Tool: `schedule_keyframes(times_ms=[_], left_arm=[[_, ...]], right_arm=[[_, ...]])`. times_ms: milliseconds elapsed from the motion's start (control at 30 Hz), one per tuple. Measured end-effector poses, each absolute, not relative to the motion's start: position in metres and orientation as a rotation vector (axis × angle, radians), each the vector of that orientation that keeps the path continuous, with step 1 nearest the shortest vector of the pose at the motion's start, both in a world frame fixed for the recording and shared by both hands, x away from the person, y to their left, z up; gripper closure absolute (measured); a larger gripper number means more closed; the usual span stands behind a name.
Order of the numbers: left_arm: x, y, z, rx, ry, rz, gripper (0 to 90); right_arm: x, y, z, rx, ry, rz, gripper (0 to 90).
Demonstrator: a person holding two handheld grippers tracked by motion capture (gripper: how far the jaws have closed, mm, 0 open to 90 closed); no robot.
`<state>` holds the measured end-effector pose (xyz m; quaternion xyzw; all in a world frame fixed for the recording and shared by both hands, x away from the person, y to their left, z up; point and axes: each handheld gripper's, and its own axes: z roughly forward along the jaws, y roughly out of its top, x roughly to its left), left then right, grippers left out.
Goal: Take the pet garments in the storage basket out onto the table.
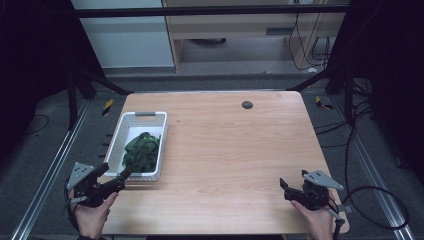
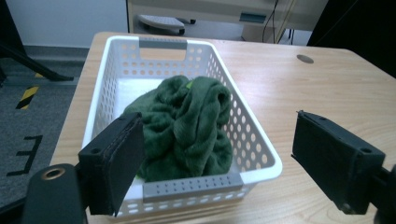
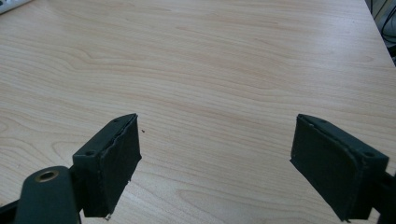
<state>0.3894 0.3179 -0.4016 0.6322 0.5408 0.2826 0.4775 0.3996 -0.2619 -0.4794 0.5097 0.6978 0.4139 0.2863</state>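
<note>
Pre-grasp stage, likely: left gripper (image 1: 122, 176) hovers jaws apart at the near end of the white basket (image 1: 131, 120) holding the crumpled green cloth (image 1: 142, 151); right gripper (image 1: 285, 189), jaws apart, empty, over bare table (image 1: 235, 145); next move probably reaches in to pinch the cloth.

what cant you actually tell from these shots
- Basket floor under the green cloth: the heap covers it in the left gripper view.
- Dark round mark on the table: too small in the high view.
- Right gripper: its hand hides the rear.
</note>
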Motion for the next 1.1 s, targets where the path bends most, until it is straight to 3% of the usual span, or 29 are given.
schedule_keyframes(times_ms=[1100], left_arm=[[0.429,0.310,-0.369,1.584,1.264,0.701,17.9]], right_arm=[[0.402,-0.263,-0.480,1.367,1.867,1.084,15.7]])
